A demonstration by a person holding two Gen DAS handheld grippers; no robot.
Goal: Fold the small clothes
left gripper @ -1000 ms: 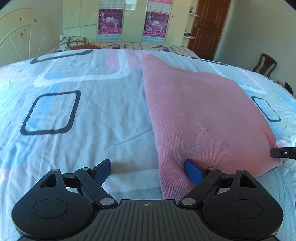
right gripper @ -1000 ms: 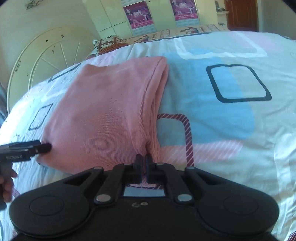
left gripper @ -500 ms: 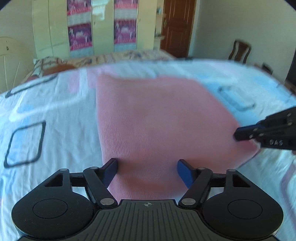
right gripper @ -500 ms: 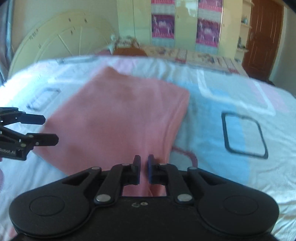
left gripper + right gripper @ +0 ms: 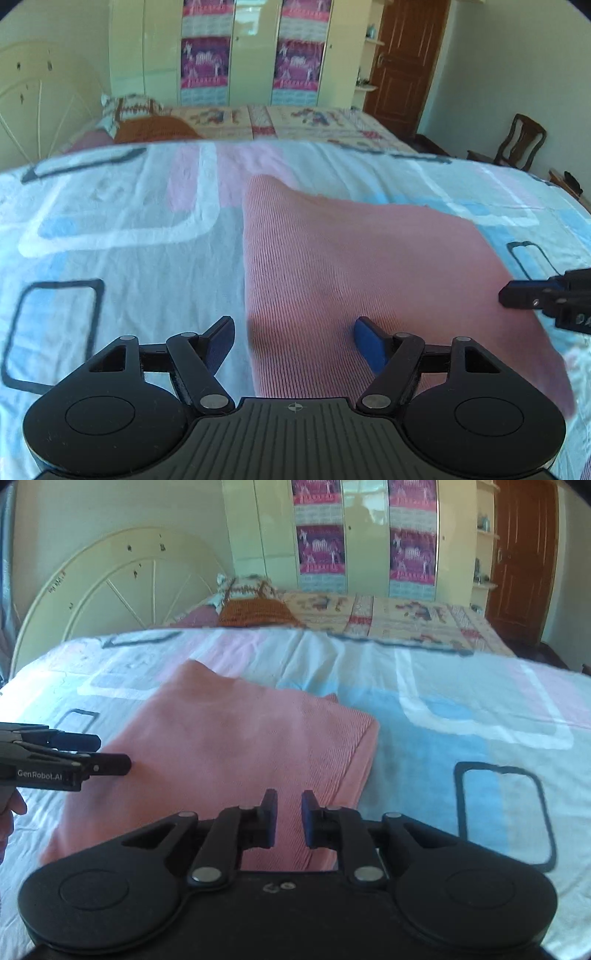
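A pink knit garment (image 5: 369, 266) lies folded flat on the patterned bedsheet (image 5: 129, 258). My left gripper (image 5: 293, 332) hovers over the garment's near left edge. Its jaws are wide and still opening, with nothing held; its left finger is above the sheet and its right finger above the pink cloth. In the right wrist view the garment (image 5: 236, 746) spreads ahead. My right gripper (image 5: 289, 801) is just above its near edge, the jaws opening to a narrow gap with no cloth pinched. Each view shows the other tool: the right gripper (image 5: 506, 295) and the left gripper (image 5: 114, 754).
The bedsheet (image 5: 461, 709) stretches wide to the right of the garment. Beyond it lie a second quilt (image 5: 399, 616) and a pillow (image 5: 247, 590) by a round headboard (image 5: 110, 587). Wardrobe doors, a brown door (image 5: 402, 66) and a chair (image 5: 521, 140) stand behind. A hand (image 5: 7, 812) holds the left tool.
The right gripper let go of the garment's edge it was pinching and parted slightly. Both grippers moved sideways and drew back a little; the garment now lies flat.
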